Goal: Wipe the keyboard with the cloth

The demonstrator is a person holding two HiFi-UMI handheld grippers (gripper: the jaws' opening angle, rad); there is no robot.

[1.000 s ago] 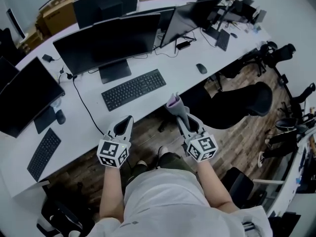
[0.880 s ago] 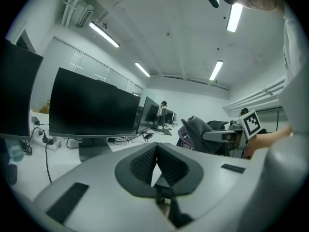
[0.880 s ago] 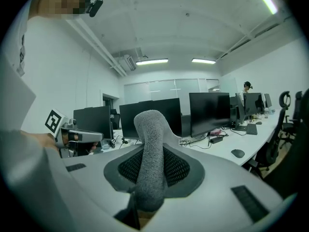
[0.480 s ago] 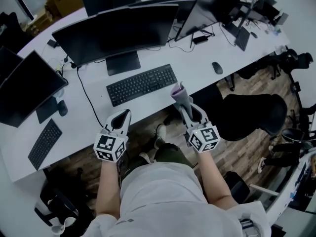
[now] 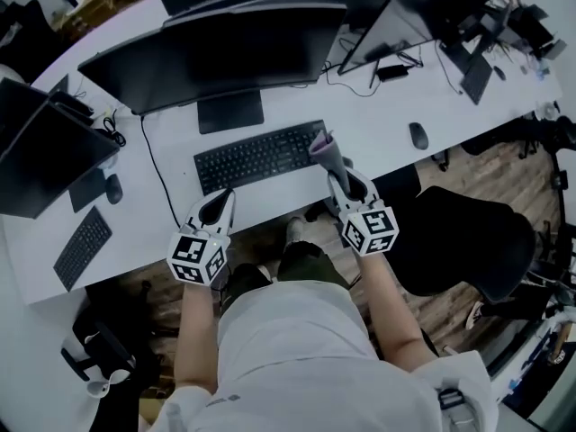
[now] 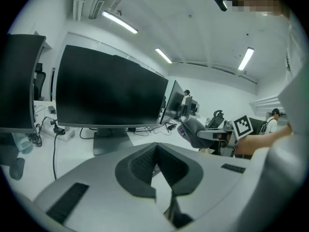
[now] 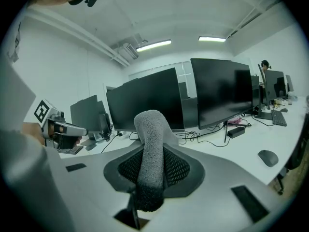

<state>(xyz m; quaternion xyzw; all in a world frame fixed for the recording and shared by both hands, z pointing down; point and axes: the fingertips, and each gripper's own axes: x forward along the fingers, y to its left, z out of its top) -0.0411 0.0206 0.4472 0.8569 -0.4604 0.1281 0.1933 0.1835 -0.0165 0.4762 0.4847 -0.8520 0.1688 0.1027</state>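
My right tool (image 7: 152, 170) is clenched on a fuzzy grey cloth (image 7: 150, 144). The cloth is pinched between the two ribbed pads and sticks out past the tips as a rolled wad. In the head view the right tool (image 5: 331, 162) reaches over the front edge of the white table (image 5: 369, 120). The cloth's end (image 5: 320, 142) sits at the right end of the flat black keyboard (image 5: 259, 156); I cannot tell whether it touches the keys.

My left tool (image 6: 157, 166) is clenched on nothing, its dark pads meeting at the tips. From the head view the left tool (image 5: 219, 208) hangs at the table's front edge, just in front of the keyboard's left end and well apart from the right tool.

Behind the keyboard stands a wide black monitor (image 5: 220, 52) on a dark flat base. A black mouse (image 5: 418, 136) lies on the table to the right of the keyboard. Further left on the table lies a second black keyboard (image 5: 83, 248) with another dark mouse (image 5: 112, 188) near it. A black office chair (image 5: 468, 241) stands on the wooden floor to my right.
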